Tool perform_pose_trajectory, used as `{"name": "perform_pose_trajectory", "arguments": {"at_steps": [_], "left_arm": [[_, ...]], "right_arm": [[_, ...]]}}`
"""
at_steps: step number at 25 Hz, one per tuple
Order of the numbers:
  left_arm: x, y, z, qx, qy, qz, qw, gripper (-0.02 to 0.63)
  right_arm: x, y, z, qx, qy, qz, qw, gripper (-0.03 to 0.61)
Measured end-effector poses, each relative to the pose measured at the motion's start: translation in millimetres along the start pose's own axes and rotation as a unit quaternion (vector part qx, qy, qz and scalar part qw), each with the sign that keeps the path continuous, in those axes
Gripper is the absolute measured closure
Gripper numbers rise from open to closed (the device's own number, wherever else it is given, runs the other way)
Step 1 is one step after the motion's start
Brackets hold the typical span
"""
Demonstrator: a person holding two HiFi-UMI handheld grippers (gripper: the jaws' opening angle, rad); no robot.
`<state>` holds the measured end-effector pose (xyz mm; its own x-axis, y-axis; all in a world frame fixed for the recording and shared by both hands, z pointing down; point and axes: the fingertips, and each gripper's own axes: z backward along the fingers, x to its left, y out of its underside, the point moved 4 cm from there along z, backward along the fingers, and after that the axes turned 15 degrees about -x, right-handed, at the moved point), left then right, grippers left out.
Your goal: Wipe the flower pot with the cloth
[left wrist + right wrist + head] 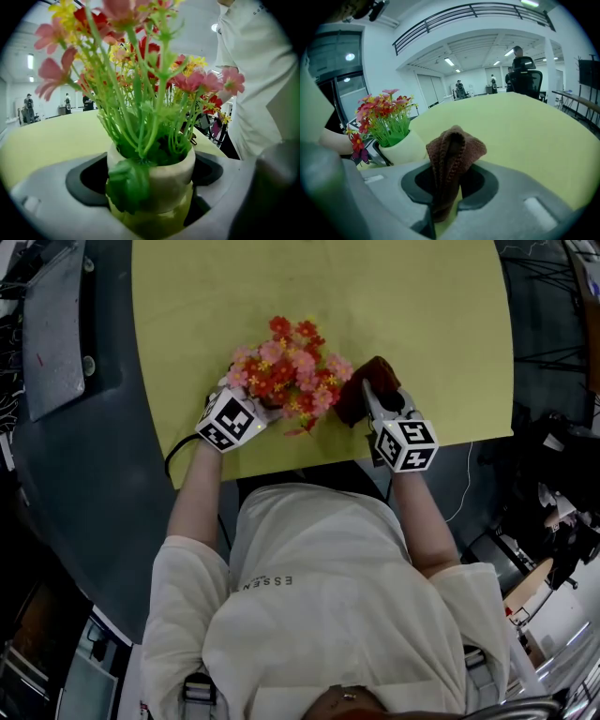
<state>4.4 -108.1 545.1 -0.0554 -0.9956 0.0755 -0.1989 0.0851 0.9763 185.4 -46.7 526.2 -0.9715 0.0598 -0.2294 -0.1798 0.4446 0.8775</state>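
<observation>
A cream flower pot [159, 180] with pink, red and yellow flowers [291, 367] stands near the front edge of the yellow-green table [422, 315]. In the head view the blooms hide the pot. My left gripper [152, 204] is shut on the pot from the left, its jaws wide around the body. A brown knitted cloth [450, 154] stands bunched up in my right gripper [443, 206], which is shut on it. In the head view the cloth [366, 381] hangs just right of the flowers. The right gripper view shows the pot [401, 147] a short way left of the cloth, apart from it.
The table's front edge [328, 454] runs just below both grippers. A grey panel [56, 324] lies on the dark surface to the left. A black chair [527, 77] and distant people stand beyond the table's far side. Cluttered gear sits at the right [553, 512].
</observation>
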Motion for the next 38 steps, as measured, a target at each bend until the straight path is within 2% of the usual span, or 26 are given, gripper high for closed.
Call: {"name": "perform_pose_trajectory", "arguments": {"at_steps": [5,8,11,14,18,24,28,31,38], "left_arm": [[-1.4,-6.0,10.5,0.002,-0.019,-0.010,0.9998,0.072],[-8.2,-17.5,3.2,-0.004,-0.044,-0.012,0.9990,0.074],[-20.9,-38.0,-7.7,-0.035,-0.090,-0.005,0.9953,0.074],[-31.1,-59.6,0.6,-0.074,-0.133,-0.002,0.9883,0.074],[-48.6,-91.4,10.8,-0.111,-0.166,0.001,0.9798,0.074],[-75.6,-133.7,28.0,-0.161,-0.170,0.053,0.9707,0.074],[-90.0,-148.8,43.1,-0.154,-0.167,0.049,0.9727,0.074],[-95.0,-155.5,60.0,-0.157,-0.166,0.052,0.9721,0.074],[-105.0,-173.7,73.0,-0.163,-0.168,0.053,0.9708,0.074]], "right_arm": [[2.9,-13.7,-9.1,-0.007,-0.029,0.027,0.999,0.518],[-4.5,-19.2,-9.5,-0.015,-0.054,0.039,0.998,0.518],[-14.1,-20.0,-2.4,-0.017,-0.084,0.051,0.995,0.518],[-5.8,-22.5,2.6,-0.019,-0.108,0.064,0.992,0.518],[11.8,-27.8,18.3,-0.031,-0.130,0.079,0.988,0.518],[61.9,-29.0,42.8,-0.055,-0.170,0.093,0.980,0.518],[104.9,-38.8,63.0,-0.094,-0.201,0.115,0.968,0.518],[132.1,-41.3,75.7,-0.113,-0.204,0.130,0.964,0.518],[184.4,-30.7,99.1,-0.122,-0.243,0.137,0.953,0.518]]}}
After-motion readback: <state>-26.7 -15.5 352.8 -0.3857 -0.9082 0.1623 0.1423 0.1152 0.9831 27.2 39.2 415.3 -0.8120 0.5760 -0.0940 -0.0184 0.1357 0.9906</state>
